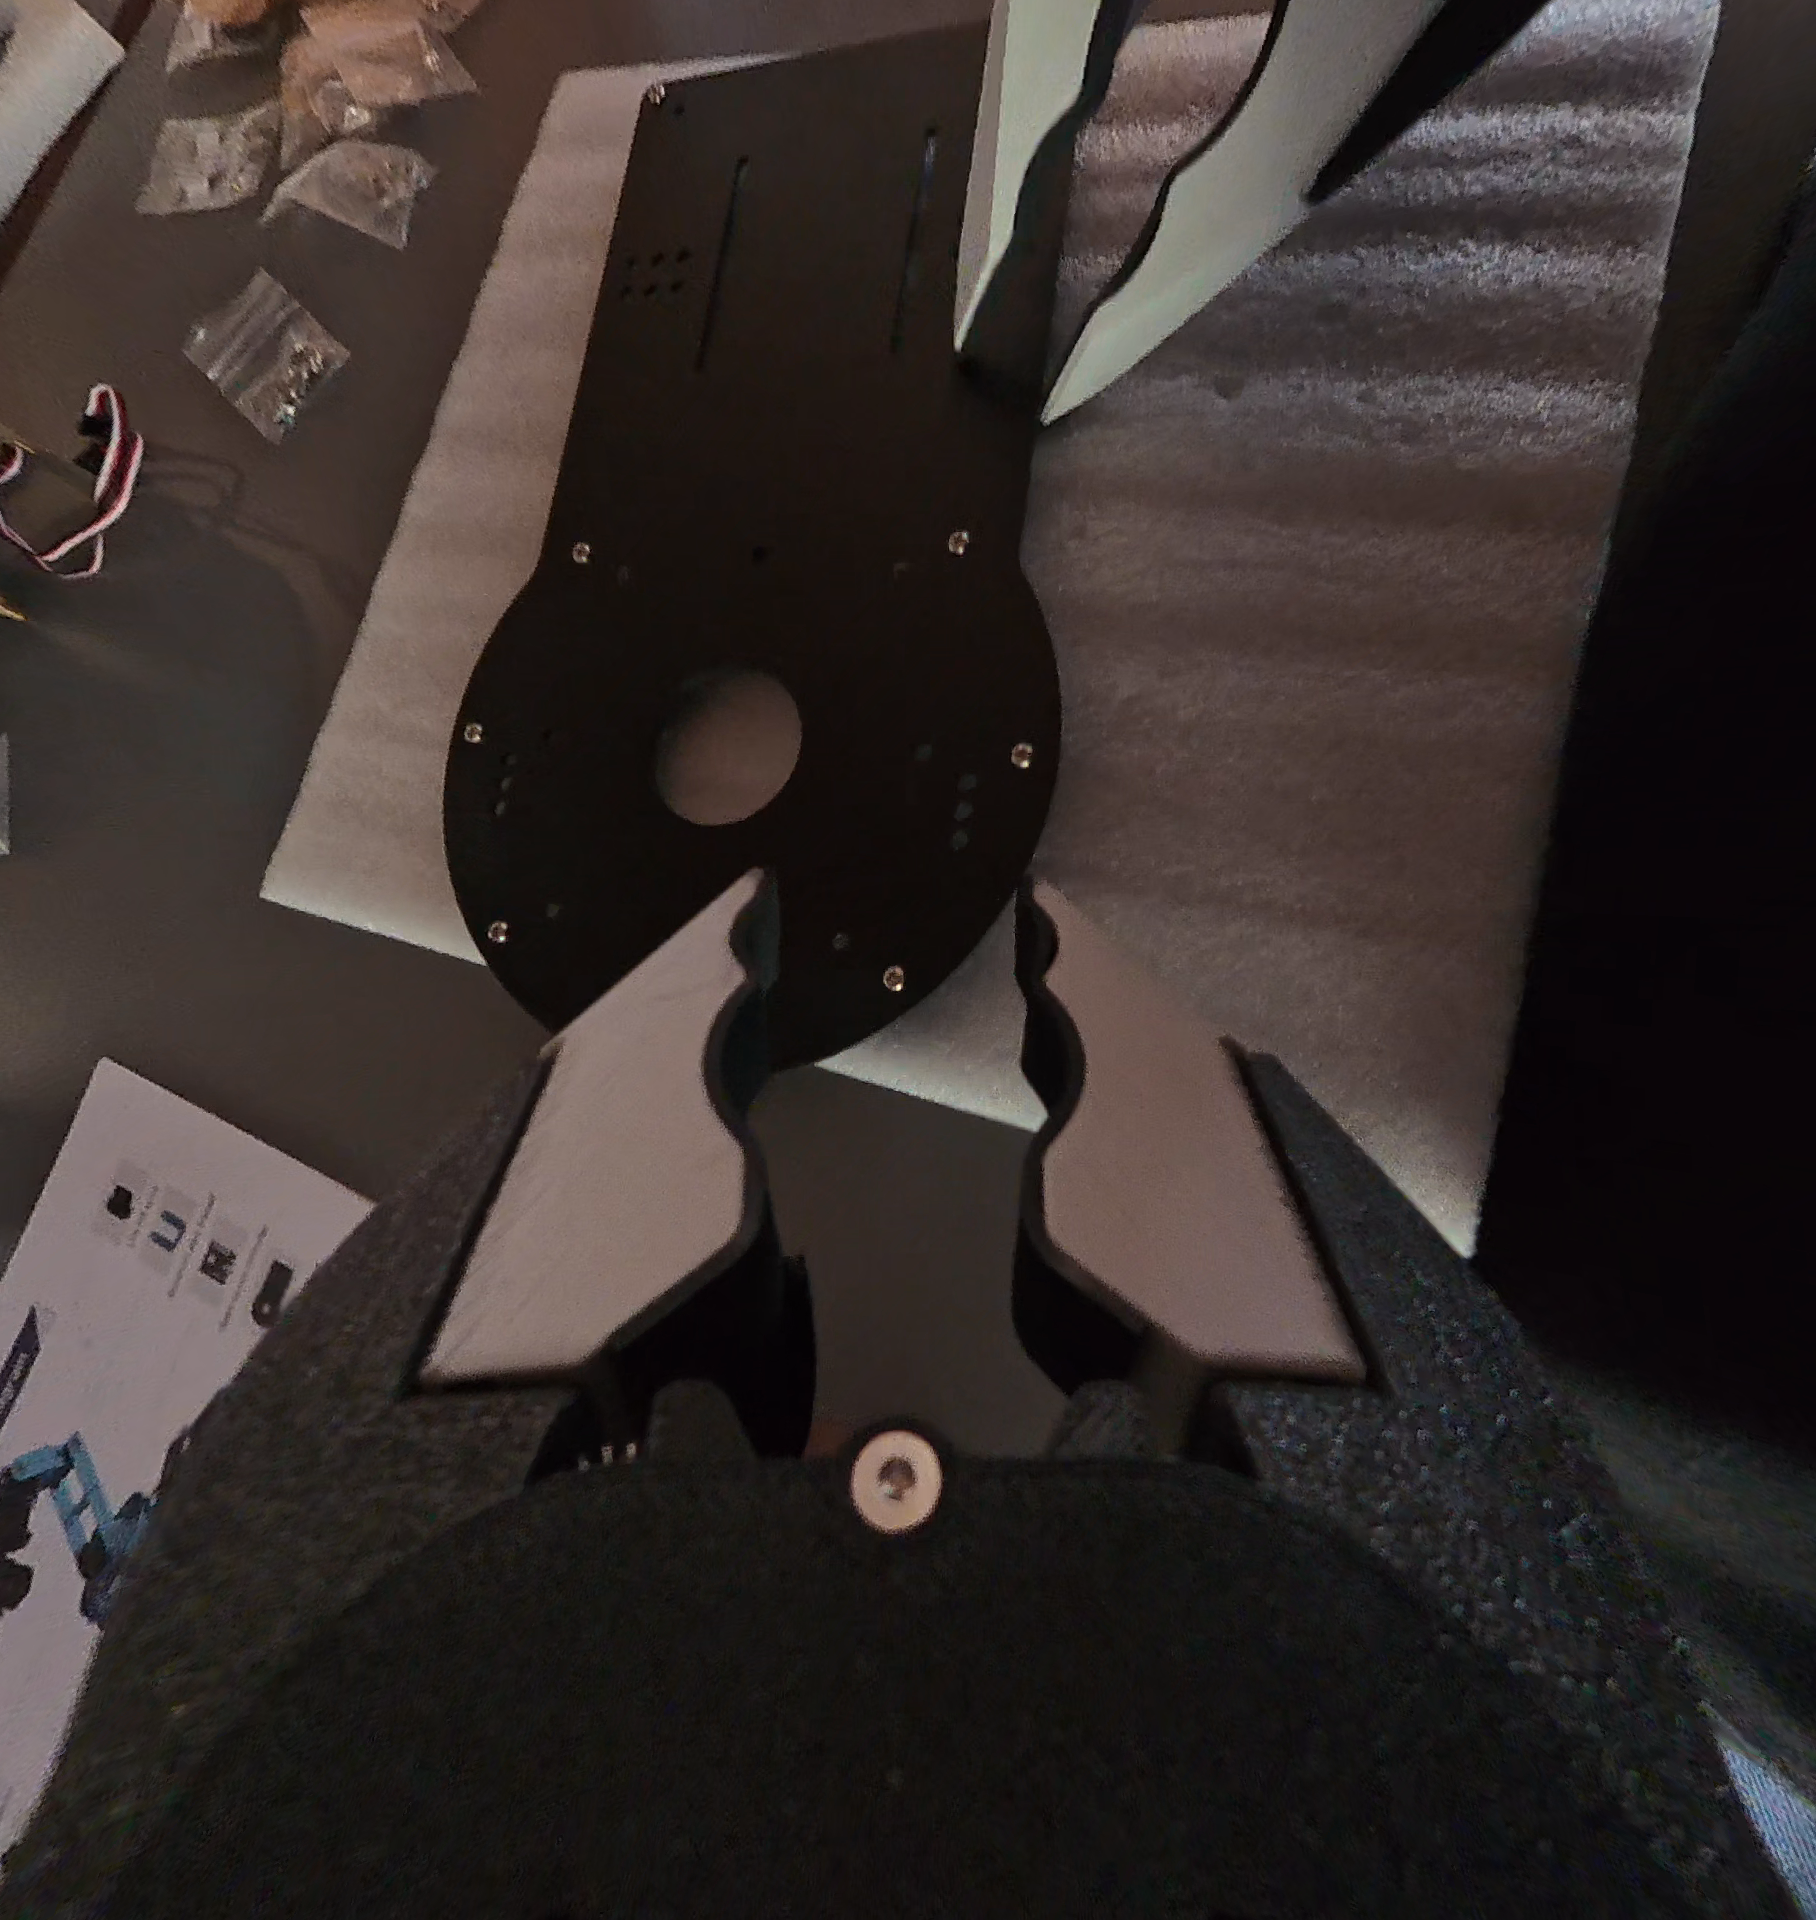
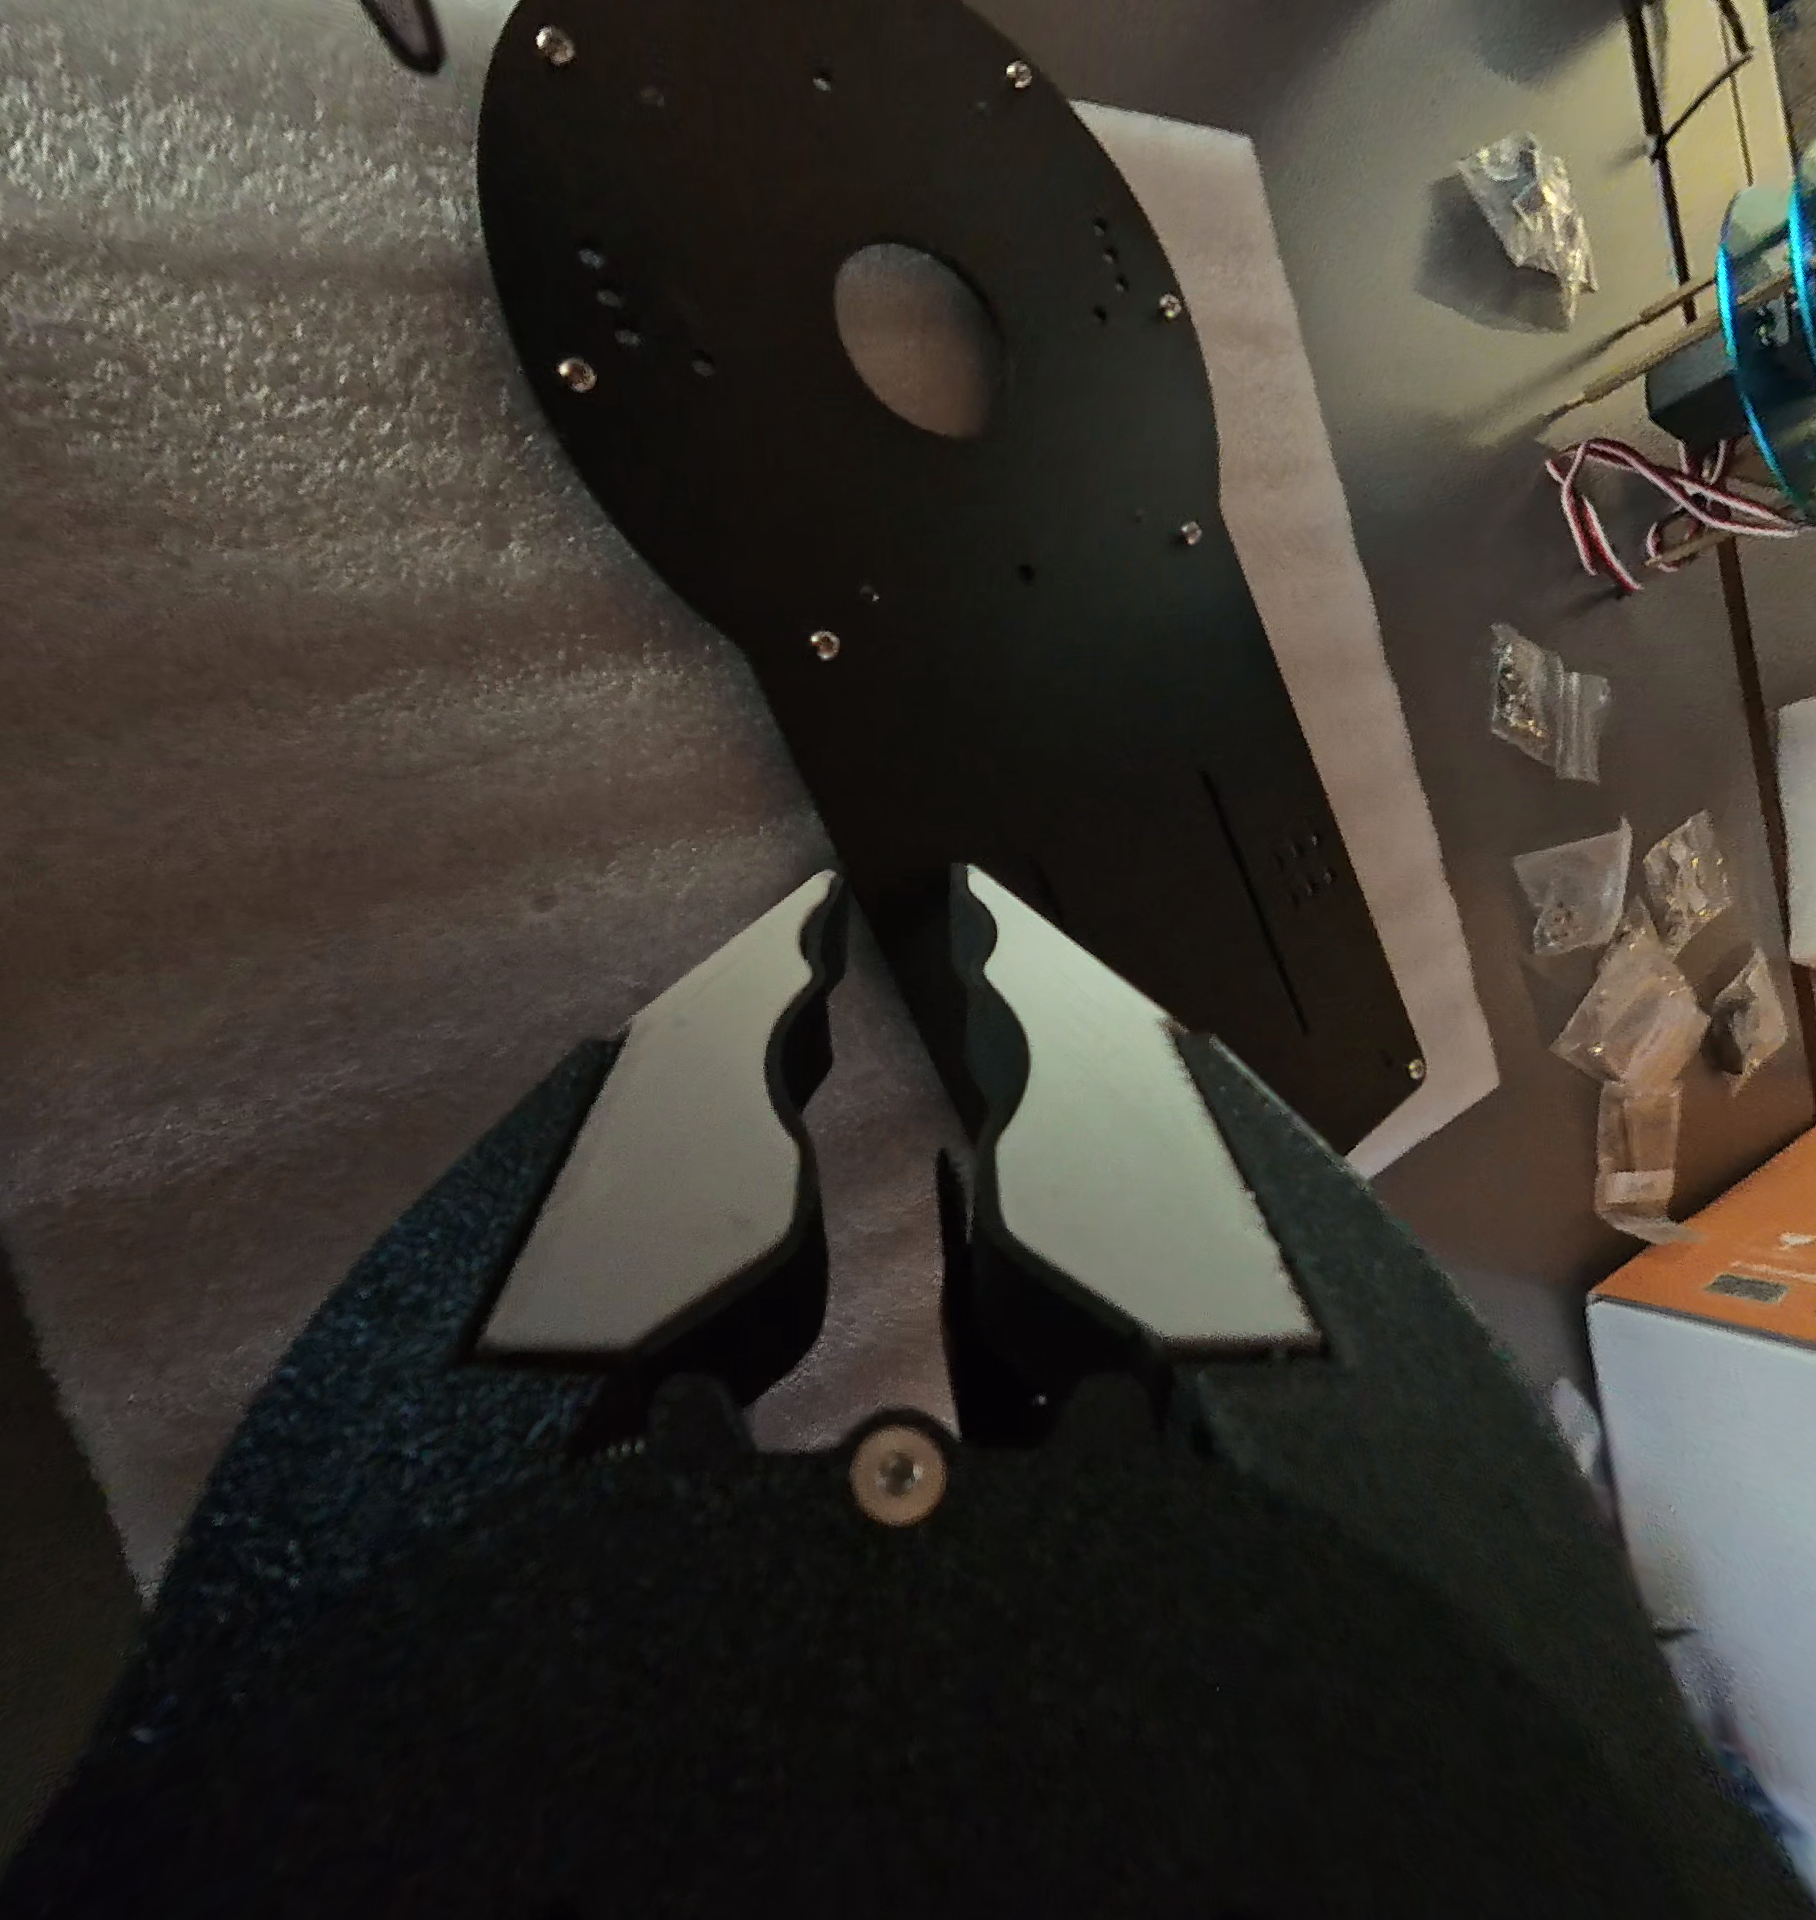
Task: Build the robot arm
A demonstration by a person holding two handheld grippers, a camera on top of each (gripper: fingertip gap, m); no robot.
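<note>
I have the black plate (image 1: 758, 468) lying lengthwise between my two tools. It rests on a white foam sheet (image 1: 1299, 727) spread over the table (image 1: 156, 727).

The plate's long axis runs almost straight ahead of the left hand-held gripper (image 1: 893, 894). The wide round end with the big hole is nearest that tool, and the narrow slotted end points away from it. This hand-held gripper is released, with its fingers spread well apart. One fingertip overlaps the round rim and the other sits just beside the rim. I cannot tell whether either one touches the plate.

The right hand-held gripper (image 2: 899, 888) is at the opposite end, facing back along the same axis. Its fingers are drawn close together with a corner of the plate's narrow end between them, so to my eye it is grasping the plate there. I cannot tell whether that end is raised off the foam.

To the left of the left tool, small clear bags of hardware (image 1: 265, 353) lie well apart from the plate. A printed leaflet (image 1: 135, 1299) lies just beside that tool's body. To the right of the right tool there is an orange and white box (image 2: 1714, 1403), and farther ahead a blue round part (image 2: 1797, 343).
</note>
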